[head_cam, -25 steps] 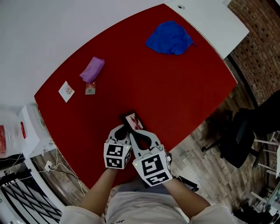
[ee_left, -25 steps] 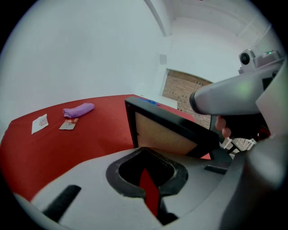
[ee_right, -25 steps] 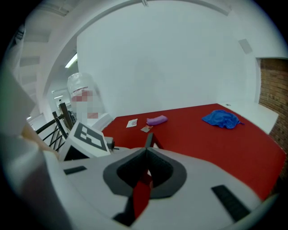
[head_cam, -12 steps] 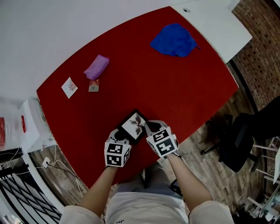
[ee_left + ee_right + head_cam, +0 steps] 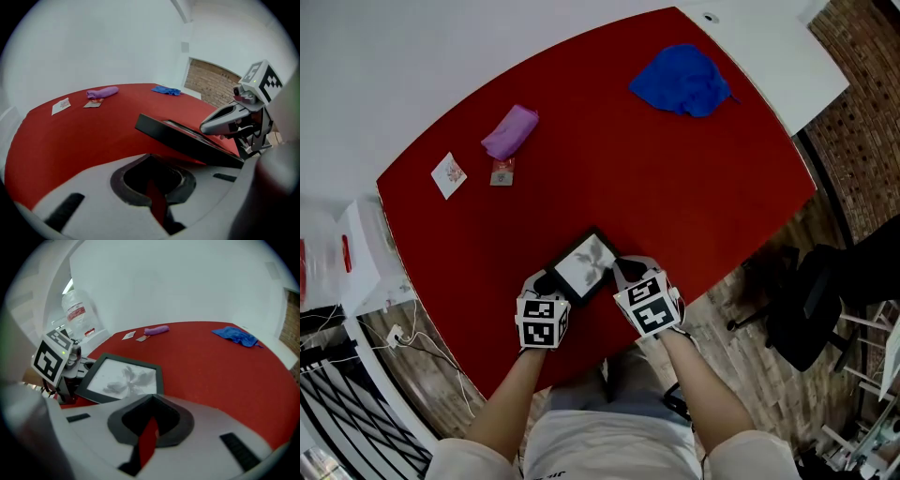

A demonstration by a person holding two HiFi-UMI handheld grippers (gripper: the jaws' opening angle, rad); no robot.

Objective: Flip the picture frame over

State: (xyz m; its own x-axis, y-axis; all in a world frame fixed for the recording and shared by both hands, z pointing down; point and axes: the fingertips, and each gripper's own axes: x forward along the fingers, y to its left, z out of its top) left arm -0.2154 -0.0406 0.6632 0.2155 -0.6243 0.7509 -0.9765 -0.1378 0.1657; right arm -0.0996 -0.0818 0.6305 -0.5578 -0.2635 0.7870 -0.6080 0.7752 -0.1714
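Observation:
The picture frame (image 5: pixel 584 265) is black with a pale flower picture facing up, near the front edge of the red table (image 5: pixel 675 187). In the left gripper view the frame (image 5: pixel 187 140) is tilted, its far corner raised off the table. My left gripper (image 5: pixel 548 282) is shut at the frame's left corner. My right gripper (image 5: pixel 622 272) is shut at its right side. In the right gripper view the frame (image 5: pixel 123 377) lies just beyond my jaw tips, its near corner hidden behind them, and the left gripper (image 5: pixel 70 364) touches its far corner.
A blue cloth (image 5: pixel 682 80) lies far right on the table. A purple pouch (image 5: pixel 510 131), a small packet (image 5: pixel 499 172) and a white card (image 5: pixel 449 174) lie far left. A black office chair (image 5: pixel 811 300) stands right of the table, a white shelf (image 5: pixel 356 262) left.
The frame stood on edge between the grippers a second ago. It has since tipped over with the picture upward, and both grippers have drawn apart to its two sides.

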